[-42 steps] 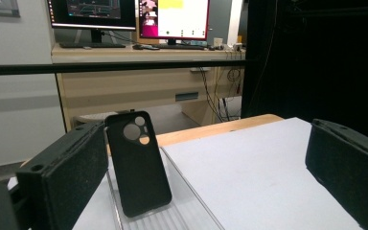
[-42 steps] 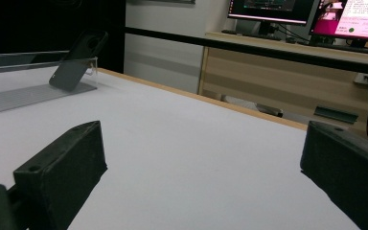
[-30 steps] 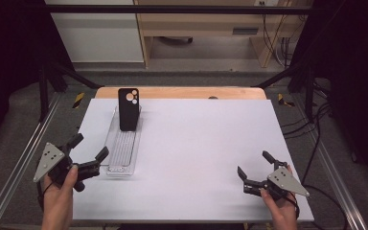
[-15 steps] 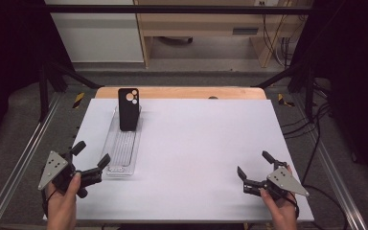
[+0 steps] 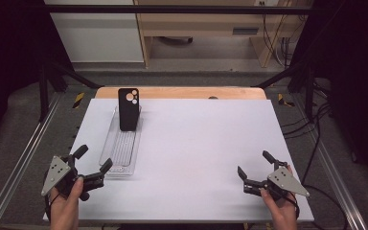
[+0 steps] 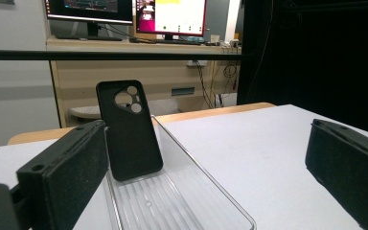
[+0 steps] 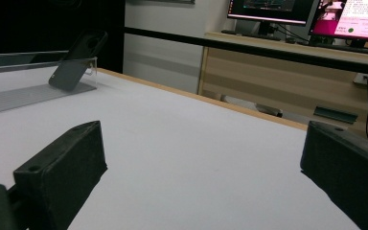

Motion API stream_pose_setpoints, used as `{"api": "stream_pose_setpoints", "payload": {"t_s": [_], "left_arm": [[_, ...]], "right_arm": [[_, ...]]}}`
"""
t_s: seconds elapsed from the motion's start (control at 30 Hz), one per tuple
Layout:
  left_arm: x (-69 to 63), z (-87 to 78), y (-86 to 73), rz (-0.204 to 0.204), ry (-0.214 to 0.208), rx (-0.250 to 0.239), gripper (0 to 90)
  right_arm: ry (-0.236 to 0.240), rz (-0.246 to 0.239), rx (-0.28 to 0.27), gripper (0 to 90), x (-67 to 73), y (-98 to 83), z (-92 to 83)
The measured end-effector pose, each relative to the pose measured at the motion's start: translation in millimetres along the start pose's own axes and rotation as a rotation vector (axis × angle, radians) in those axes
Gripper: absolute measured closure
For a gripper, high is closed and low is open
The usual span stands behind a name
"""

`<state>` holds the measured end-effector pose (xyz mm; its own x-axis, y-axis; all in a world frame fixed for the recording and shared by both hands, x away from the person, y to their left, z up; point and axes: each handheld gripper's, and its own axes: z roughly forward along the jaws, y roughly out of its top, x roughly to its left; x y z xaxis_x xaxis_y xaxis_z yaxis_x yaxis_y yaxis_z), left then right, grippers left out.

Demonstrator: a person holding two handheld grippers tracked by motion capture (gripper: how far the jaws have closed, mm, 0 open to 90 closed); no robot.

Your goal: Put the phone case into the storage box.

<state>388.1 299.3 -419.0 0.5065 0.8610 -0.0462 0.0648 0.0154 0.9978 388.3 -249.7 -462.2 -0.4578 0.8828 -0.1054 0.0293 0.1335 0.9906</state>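
Left gripper [image 5: 93, 162]: we find it low at the near left, held in the person's left hand [image 5: 66, 207]; its fingers [image 6: 62, 177] stand wide apart with nothing between them.
Right gripper [image 5: 255, 168]: we find it low at the near right, gripped by the right hand [image 5: 278, 211]; its fingers [image 7: 60, 175] are likewise spread, holding nothing.
Forearms: both enter from the bottom edge, well apart.
Grey plates: one sits atop each gripper.

Each hand grips a black gripper topped by a grey three-cornered plate with small dark screws: the left gripper [image 5: 92, 161] and the right gripper [image 5: 254, 164]. Their jaws are matte black, blocky, faintly textured, each with a small hole.
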Motion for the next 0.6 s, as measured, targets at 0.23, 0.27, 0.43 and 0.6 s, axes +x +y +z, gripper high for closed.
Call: {"api": "stream_pose_setpoints", "payload": {"t_s": [0.23, 0.27, 0.43, 0.6], "left_arm": [[-3.4, 2.6, -9.7, -0.002, -0.014, 0.006, 0.7], [-3.7, 2.7, -11.2, -0.001, -0.014, 0.010, 0.7], [-6.5, 2.5, -16.1, 0.005, -0.032, -0.001, 0.6], [-7.3, 4.2, -18.7, 0.013, -0.043, -0.017, 0.6]], "right_arm": [[0.004, -0.003, 0.000, 2.1, 1.0, -0.1, 0.7], [0.004, -0.003, 0.001, 2.0, 1.2, -0.1, 0.7], [0.007, -0.005, 0.002, 2.0, 2.2, -0.3, 1.5], [0.010, -0.007, 0.001, 2.0, 2.7, -0.3, 1.9]]}}
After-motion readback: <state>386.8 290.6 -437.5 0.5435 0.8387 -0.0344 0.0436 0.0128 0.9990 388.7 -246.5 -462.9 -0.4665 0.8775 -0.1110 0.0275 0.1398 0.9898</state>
